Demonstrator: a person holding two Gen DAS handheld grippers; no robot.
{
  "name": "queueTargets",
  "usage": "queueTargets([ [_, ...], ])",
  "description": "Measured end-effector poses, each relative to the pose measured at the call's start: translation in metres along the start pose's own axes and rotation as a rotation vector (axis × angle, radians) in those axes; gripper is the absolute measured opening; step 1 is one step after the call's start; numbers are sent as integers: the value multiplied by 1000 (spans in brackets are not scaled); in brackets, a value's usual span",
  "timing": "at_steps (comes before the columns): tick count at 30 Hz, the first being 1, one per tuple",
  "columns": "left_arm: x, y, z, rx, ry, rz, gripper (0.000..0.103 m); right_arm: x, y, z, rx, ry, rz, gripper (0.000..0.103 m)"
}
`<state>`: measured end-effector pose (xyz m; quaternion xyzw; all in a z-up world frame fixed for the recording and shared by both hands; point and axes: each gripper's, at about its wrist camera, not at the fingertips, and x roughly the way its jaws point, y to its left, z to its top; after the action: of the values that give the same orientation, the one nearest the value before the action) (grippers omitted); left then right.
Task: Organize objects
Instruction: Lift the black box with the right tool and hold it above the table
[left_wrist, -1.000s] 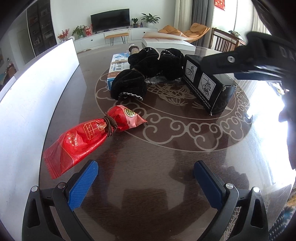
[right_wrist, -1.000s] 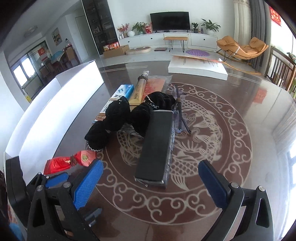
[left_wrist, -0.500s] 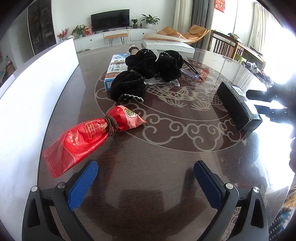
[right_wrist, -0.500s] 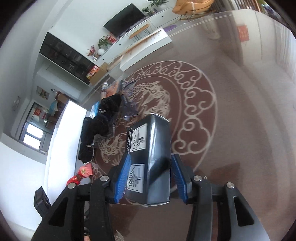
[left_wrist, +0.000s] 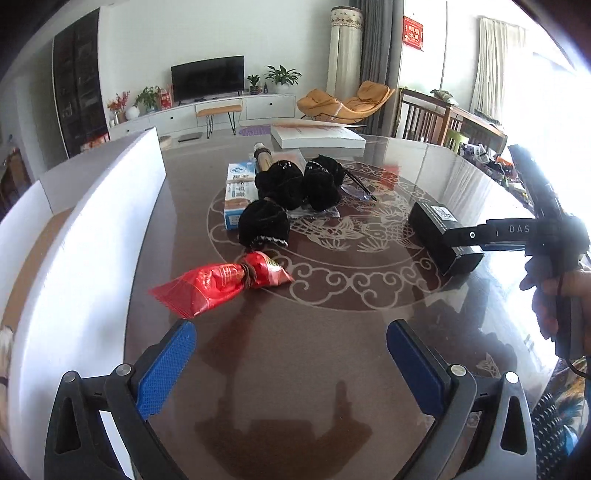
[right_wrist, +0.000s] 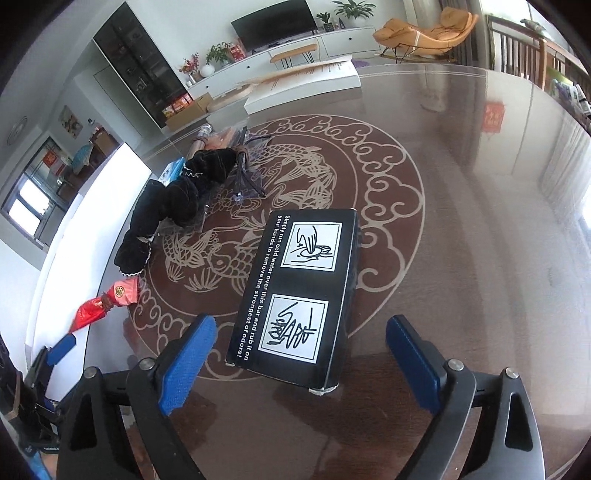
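Observation:
A black box (right_wrist: 299, 291) with white pictograms lies flat on the dark table, between and just beyond the fingers of my right gripper (right_wrist: 299, 363), which is open and not touching it. The box also shows in the left wrist view (left_wrist: 445, 236) at the right. A red tied snack bag (left_wrist: 221, 282) lies ahead and left of my open, empty left gripper (left_wrist: 291, 363). Black velvet pouches (left_wrist: 284, 195), a blue-white carton (left_wrist: 240, 192) and a wooden tube (left_wrist: 264, 158) are piled at the table's far middle.
White foam boards (left_wrist: 92, 236) stand along the table's left edge. A flat white box (left_wrist: 317, 134) lies at the far edge. Clear-wrapped glasses (right_wrist: 245, 177) lie beside the pouches. The table (left_wrist: 332, 369) has a pale fish-and-cloud ring pattern.
My right gripper has set the black box down flat on the table's right side, opened and let go of it. The left gripper stayed open and has lifted its view slightly.

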<state>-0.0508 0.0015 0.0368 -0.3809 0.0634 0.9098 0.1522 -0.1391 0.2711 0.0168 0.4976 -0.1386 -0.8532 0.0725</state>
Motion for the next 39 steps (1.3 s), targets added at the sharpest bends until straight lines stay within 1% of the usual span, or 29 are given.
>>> queueTargets([
  [1, 5, 3, 11, 12, 5, 20, 103, 4, 1, 0, 5, 11, -6, 94],
  [2, 13, 7, 22, 20, 31, 28, 103, 6, 3, 2, 4, 14, -15, 94],
  [3, 25, 12, 31, 25, 76, 36, 103, 7, 5, 4, -2, 16, -27, 94],
  [5, 50, 21, 42, 40, 153, 60, 103, 12, 9, 9, -9, 51, -52, 95],
  [7, 67, 29, 48, 55, 213, 50, 103, 14, 14, 15, -27, 85, -76, 95],
  [8, 70, 33, 51, 50, 237, 48, 103, 15, 17, 18, -42, 100, -82, 94],
  [9, 68, 38, 53, 35, 240, 36, 103, 17, 20, 20, -59, 113, -86, 95],
  [11, 52, 47, 56, -14, 199, -28, 103, 17, 24, 21, -85, 125, -87, 95],
  [12, 46, 51, 58, -41, 181, -48, 103, 17, 24, 20, -88, 127, -88, 95],
  [13, 43, 54, 60, -58, 168, -53, 103, 17, 24, 20, -86, 130, -86, 95],
  [15, 44, 52, 64, -48, 144, -20, 103, 21, 21, 17, -67, 142, -69, 95],
  [17, 53, 44, 71, 0, 127, -6, 103, 19, 21, 15, -60, 125, -65, 95],
  [19, 70, 29, 76, 91, 141, 8, 103, 16, 21, 12, -42, 127, -39, 95],
  [20, 81, 21, 76, 144, 173, 29, 103, 13, 20, 10, -39, 126, -29, 95],
  [21, 93, 14, 73, 191, 223, 48, 103, 10, 19, 8, -41, 126, -25, 95],
  [23, 108, 3, 59, 256, 322, 44, 103, 1, 16, 5, -55, 120, -28, 95],
  [24, 104, -3, 53, 297, 318, 55, 103, -4, 14, 4, -62, 117, -28, 95],
  [25, 99, -8, 46, 319, 328, 25, 103, -9, 12, 3, -66, 113, -25, 95],
  [27, 85, -14, 33, 322, 365, -90, 103, -17, 6, 3, -69, 105, -20, 95],
  [28, 78, -16, 28, 321, 372, -133, 103, -21, 4, 3, -72, 102, -19, 95],
  [29, 72, -16, 25, 328, 363, -129, 103, -24, 2, 4, -76, 99, -21, 95],
  [31, 67, -13, 25, 320, 331, -68, 103, -24, 1, 9, -79, 99, -25, 95],
  [33, 66, -2, 30, 259, 300, -40, 103, -22, 3, 14, -80, 105, -24, 95],
  [34, 66, 5, 32, 221, 290, -40, 103, -20, 5, 16, -78, 110, -22, 95],
  [36, 70, 18, 37, 166, 283, -25, 103, -12, 6, 19, -69, 138, -22, 95],
  [37, 73, 21, 39, 159, 280, -10, 103, -7, 6, 20, -63, 153, -23, 95],
  [39, 74, 21, 45, 194, 258, 42, 103, 0, 6, 20, -47, 174, -25, 95],
])
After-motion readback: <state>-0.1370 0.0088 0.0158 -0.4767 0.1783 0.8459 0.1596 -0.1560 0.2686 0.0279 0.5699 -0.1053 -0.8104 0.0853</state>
